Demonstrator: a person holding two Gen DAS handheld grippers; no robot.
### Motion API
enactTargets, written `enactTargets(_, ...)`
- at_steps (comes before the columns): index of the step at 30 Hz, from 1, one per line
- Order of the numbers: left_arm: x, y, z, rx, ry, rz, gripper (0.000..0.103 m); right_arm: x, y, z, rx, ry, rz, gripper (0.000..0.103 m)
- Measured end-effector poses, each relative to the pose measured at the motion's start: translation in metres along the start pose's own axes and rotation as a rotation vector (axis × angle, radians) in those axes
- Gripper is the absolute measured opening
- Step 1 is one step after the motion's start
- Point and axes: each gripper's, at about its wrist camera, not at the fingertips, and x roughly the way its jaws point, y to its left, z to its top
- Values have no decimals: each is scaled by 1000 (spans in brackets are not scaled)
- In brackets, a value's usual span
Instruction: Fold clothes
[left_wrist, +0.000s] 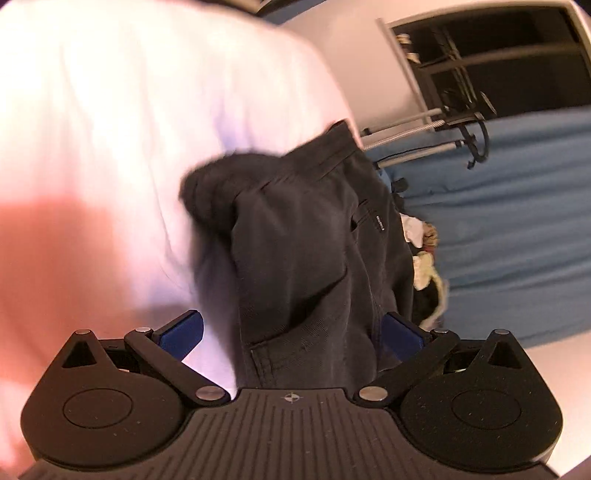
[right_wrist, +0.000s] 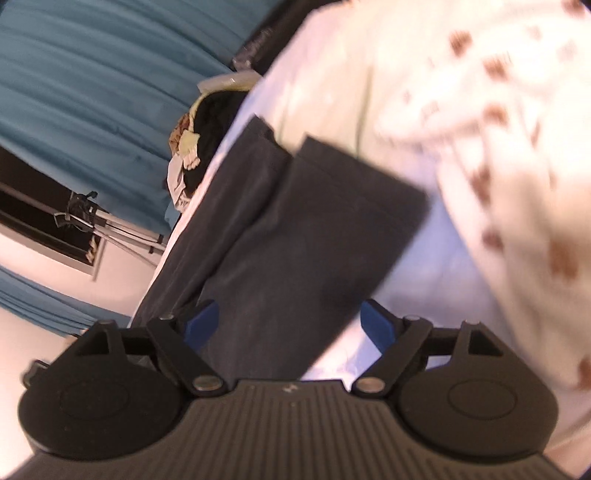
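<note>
Dark navy trousers (left_wrist: 306, 236) lie rumpled on a white bed sheet (left_wrist: 129, 110), waistband and a back pocket showing. My left gripper (left_wrist: 291, 332) is open just above them, its blue fingers (left_wrist: 181, 332) spread wide with the cloth running between them, unpinched. In the right wrist view the trouser legs (right_wrist: 295, 229) lie flat and doubled side by side, their hems at the far end. My right gripper (right_wrist: 289, 325) is open too, with its blue fingers (right_wrist: 376, 325) on either side of the leg cloth and not pressing on it.
A cream duvet with brown spots (right_wrist: 480, 129) is bunched beside the trouser legs. A pile of mixed clothes (right_wrist: 192, 147) sits at the bed's edge, with a blue curtain (right_wrist: 92, 92) and a metal stand (right_wrist: 122, 229) beyond it. The mixed clothes (left_wrist: 424, 258) also show past the trousers.
</note>
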Motion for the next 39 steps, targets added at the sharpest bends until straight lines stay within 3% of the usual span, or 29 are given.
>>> enactTargets(3, 29, 2, 5, -24, 14, 15, 102, 13, -7, -5, 30, 21, 0, 85)
enactTargets(7, 59, -13, 9, -9, 9, -24, 96, 27, -13, -1, 59, -48, 43, 85)
enactTargets(11, 78, -31, 13, 28, -10, 32, 49, 48, -14, 6, 92, -105, 40, 80)
enactTargets(13, 77, -40, 14, 47, -27, 55, 33, 56, -7, 9, 71, -130, -2, 56)
enactTargets(14, 73, -45, 14, 62, -50, 57, 24, 57, -2, 9, 55, -144, -25, 25)
enactTargets(15, 69, -51, 13, 78, -73, 59, 19, 56, 2, 9, 39, -159, -40, 15)
enactTargets(18, 51, -65, 10, 107, -134, 43, 14, 48, 12, 9, 3, -197, -42, 6)
enactTargets(23, 5, -75, 5, 54, -195, -21, 10, 9, 42, 4, -100, -286, -10, 5)
enactTargets(29, -52, -77, -7, 75, -210, -55, 10, -50, 68, 2, -163, -356, 73, 5)
enactTargets(34, -47, -92, -1, 65, -202, -26, 10, -43, 70, 12, -165, -347, 53, 5)
enactTargets(39, -6, -141, 32, 69, -257, 51, 10, 11, 111, 38, -163, -409, 11, 5)
